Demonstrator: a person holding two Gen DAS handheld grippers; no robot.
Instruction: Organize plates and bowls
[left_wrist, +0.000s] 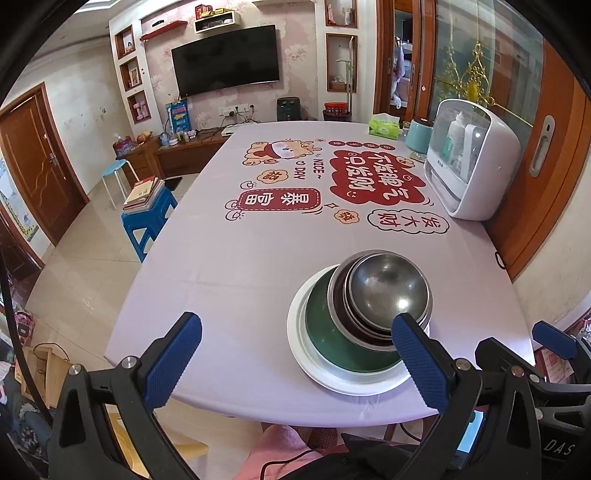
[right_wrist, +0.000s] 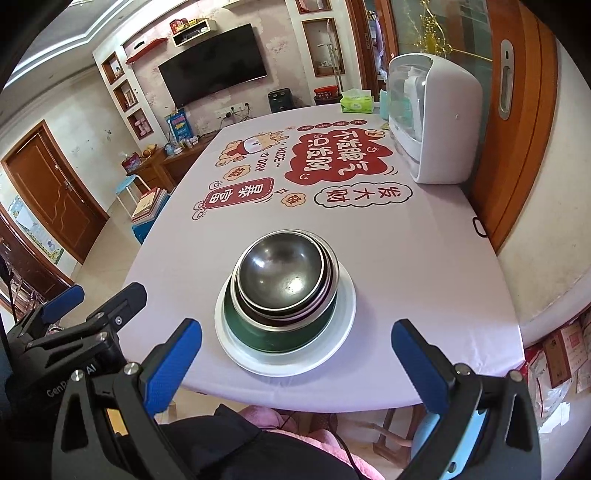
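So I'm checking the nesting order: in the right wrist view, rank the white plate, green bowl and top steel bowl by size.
Largest to smallest:
white plate
green bowl
top steel bowl

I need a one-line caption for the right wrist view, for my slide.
Open right gripper faces nested steel bowls in a green bowl on a white plate, near the table edge.

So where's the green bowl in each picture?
Left wrist: green bowl low and right of middle, under the steel bowls, on the white plate.
Right wrist: green bowl near the middle, in the same stack.
Shared landmark: the white cabinet at the table's right edge.
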